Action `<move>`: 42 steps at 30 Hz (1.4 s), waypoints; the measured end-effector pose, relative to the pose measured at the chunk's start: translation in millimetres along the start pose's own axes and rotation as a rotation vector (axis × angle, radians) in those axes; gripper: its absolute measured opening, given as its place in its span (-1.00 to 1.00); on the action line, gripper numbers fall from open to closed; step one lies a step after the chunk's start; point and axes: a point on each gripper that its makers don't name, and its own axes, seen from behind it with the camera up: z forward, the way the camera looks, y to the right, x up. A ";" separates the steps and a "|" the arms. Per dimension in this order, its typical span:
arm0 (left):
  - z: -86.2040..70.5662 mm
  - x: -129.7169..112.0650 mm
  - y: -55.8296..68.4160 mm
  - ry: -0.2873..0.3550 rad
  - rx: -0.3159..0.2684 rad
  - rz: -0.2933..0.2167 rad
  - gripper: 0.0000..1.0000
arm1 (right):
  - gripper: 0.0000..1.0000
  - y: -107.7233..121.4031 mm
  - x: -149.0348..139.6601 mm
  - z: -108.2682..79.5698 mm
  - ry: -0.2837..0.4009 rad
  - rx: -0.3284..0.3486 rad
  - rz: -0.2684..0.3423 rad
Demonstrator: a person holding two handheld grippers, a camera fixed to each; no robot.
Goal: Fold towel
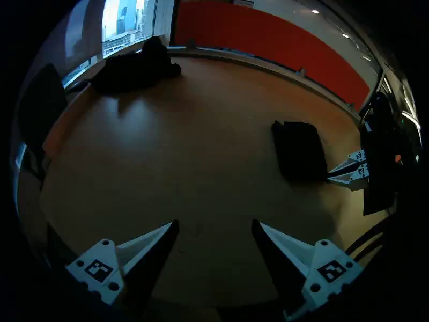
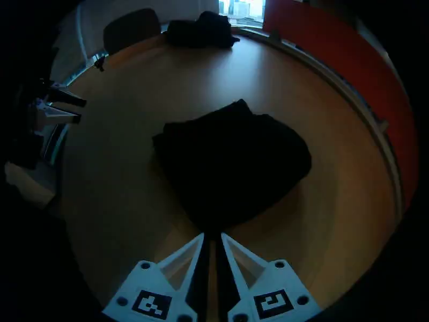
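Dim, bluish pics; window (image 1: 120, 21) backlight, fisheye-warped edges.

The table (image 1: 187, 161) is wide, of brown wood, and its edge is rounded. A dark towel (image 1: 298, 150) lies on it, folded to a compact, flat shape. At the far edge, near the window, a dark pile (image 1: 137, 67) of cloth rests on the table, well apart from the towel.

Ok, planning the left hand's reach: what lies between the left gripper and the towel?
Bare wooden table between the left gripper and the dark towel, seen in the left gripper view.
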 end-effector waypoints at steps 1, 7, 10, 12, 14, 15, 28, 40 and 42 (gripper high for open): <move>0.2 0.8 0.3 0.001 -0.002 0.001 1.00 | -0.88 1.3 2.2 -1.8 0.007 -0.003 0.001; 1.5 8.8 2.5 0.009 -0.012 0.017 1.00 | -0.88 12.7 24.4 -19.7 0.061 -0.023 0.022; 2.1 14.6 4.2 0.016 -0.019 0.031 1.00 | -0.88 20.9 41.5 -33.4 0.100 -0.034 0.028; 2.4 18.5 5.4 0.021 -0.024 0.041 1.00 | -0.88 26.9 52.9 -42.9 0.123 -0.043 0.026; 2.6 22.7 6.8 0.026 -0.027 0.052 1.00 | -0.88 33.6 65.5 -53.2 0.145 -0.054 0.016; 2.5 24.8 7.6 0.029 -0.029 0.056 1.00 | -0.88 36.6 71.7 -57.8 0.154 -0.059 0.012; 1.4 49.7 21.1 0.063 -0.061 0.104 1.00 | -0.88 65.1 139.5 -108.6 0.271 -0.107 -0.009; 7.8 58.3 31.8 0.063 -0.077 0.140 1.00 | -0.89 93.8 129.9 -134.2 0.282 -0.145 0.029; 9.0 59.3 33.8 0.061 -0.080 0.145 1.00 | -0.89 100.8 125.1 -139.4 0.280 -0.154 0.033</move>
